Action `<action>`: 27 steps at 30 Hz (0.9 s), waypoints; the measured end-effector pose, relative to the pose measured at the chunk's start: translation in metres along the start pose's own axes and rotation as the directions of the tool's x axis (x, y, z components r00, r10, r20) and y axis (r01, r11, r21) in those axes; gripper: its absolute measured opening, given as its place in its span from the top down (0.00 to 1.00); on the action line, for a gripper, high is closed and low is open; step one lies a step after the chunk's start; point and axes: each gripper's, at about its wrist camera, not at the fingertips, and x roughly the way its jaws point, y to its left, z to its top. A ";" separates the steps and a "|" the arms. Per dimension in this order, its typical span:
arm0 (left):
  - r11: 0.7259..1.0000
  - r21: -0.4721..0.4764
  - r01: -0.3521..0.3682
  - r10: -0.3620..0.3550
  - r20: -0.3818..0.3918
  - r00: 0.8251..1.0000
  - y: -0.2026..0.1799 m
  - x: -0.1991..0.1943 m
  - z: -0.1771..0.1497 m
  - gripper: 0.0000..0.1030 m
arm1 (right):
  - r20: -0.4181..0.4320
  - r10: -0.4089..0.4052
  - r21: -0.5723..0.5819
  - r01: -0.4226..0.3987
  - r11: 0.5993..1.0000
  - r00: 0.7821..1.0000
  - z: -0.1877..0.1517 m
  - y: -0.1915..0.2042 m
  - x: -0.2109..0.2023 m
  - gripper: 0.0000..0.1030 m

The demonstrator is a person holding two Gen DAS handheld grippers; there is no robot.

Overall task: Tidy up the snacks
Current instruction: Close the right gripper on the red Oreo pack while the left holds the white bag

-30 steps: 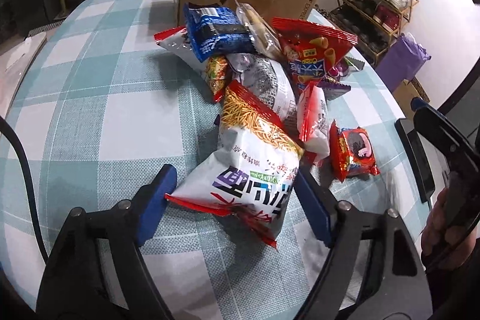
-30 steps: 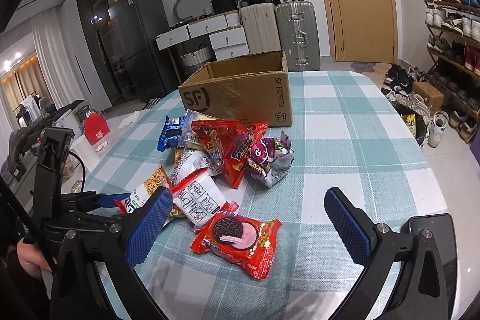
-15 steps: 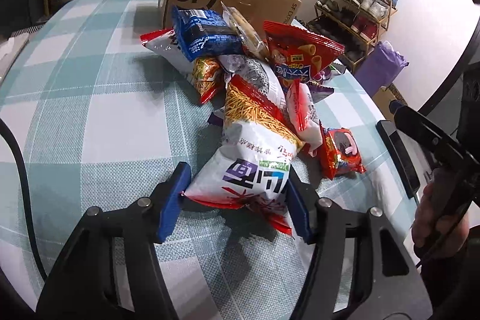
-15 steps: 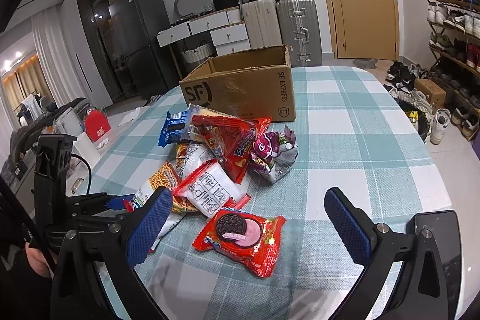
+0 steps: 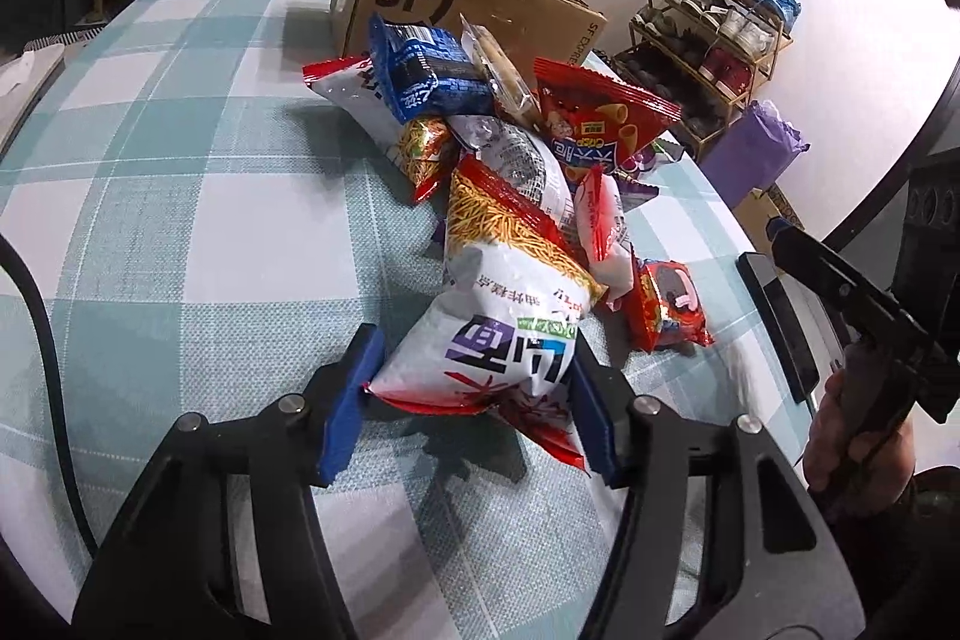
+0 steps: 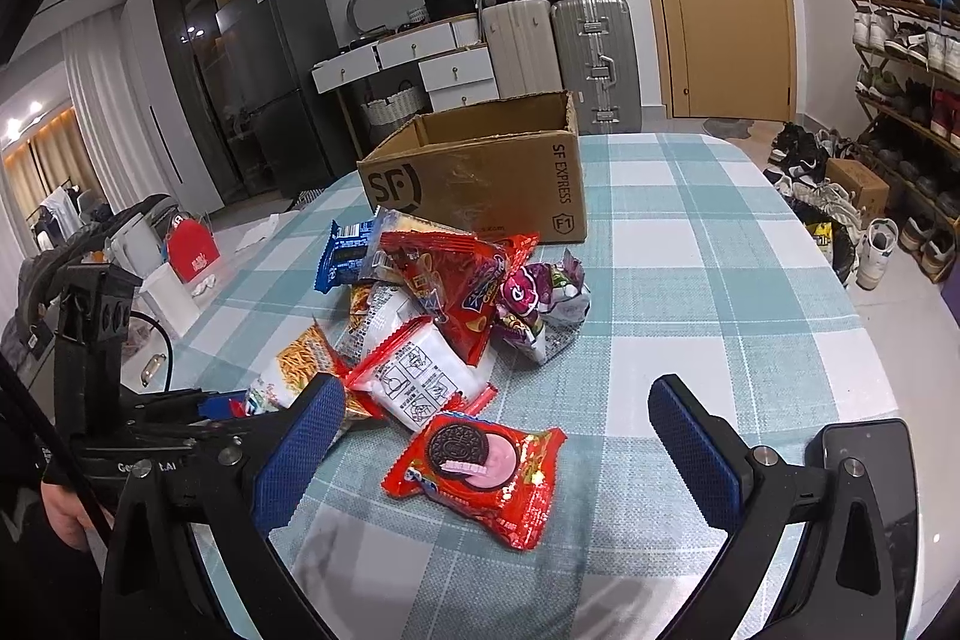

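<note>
While the pile sits mid-table, this is how it looks from where I stand:

Table (image 5: 150, 196): checked cloth, with the snacks heaped near the middle.
Box (image 6: 480, 184): open cardboard, just behind the heap, likely where the snacks go.
Heap: blue packet (image 5: 420, 64), red cone-snack bag (image 5: 594, 124) and purple packet (image 6: 540, 304) lie between the noodle bag and the box, right in the carry path.
Noodle bag (image 5: 510, 334): nearest end of the heap, its far end tucked under a white packet (image 6: 420, 370).
Left gripper (image 5: 474, 400): clamped on the noodle bag's near end, pads denting both sides.
Right gripper (image 6: 498, 436): spread wide, empty, above the Oreo pack (image 6: 474, 472).
Risk: I'd guess the puffy bag could slip or burst under the squeeze, and lifting it may drag neighbours along.
Phone (image 6: 864, 466): at the table edge, close to the right gripper.
</note>
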 end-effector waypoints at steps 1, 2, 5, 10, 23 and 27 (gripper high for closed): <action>1.000 0.002 -0.003 0.003 0.002 1.000 0.001 -0.001 0.000 0.45 | -0.001 0.001 0.004 -0.001 1.000 1.000 -0.001 -0.002 0.000 0.00; 1.000 0.005 -0.001 0.001 0.001 1.000 0.001 -0.004 -0.001 0.45 | -0.003 0.003 0.007 -0.003 1.000 1.000 -0.001 -0.003 -0.001 0.00; 1.000 0.004 0.000 0.000 0.007 1.000 0.003 -0.010 -0.003 0.45 | -0.012 0.043 0.025 -0.042 0.999 0.999 -0.004 -0.009 -0.002 0.00; 1.000 -0.008 -0.002 0.003 0.019 1.000 0.008 -0.015 -0.004 0.45 | -0.025 0.051 0.034 -0.050 0.998 0.998 -0.011 -0.012 -0.005 0.00; 1.000 0.000 -0.010 0.010 0.033 0.999 0.008 -0.025 -0.006 0.45 | -0.130 0.075 0.021 -0.073 0.997 0.989 -0.025 -0.005 0.018 0.00; 1.000 0.001 -0.007 0.007 0.039 0.999 0.009 -0.028 -0.007 0.45 | -0.152 0.068 0.008 -0.067 0.998 0.986 -0.027 0.000 0.028 0.00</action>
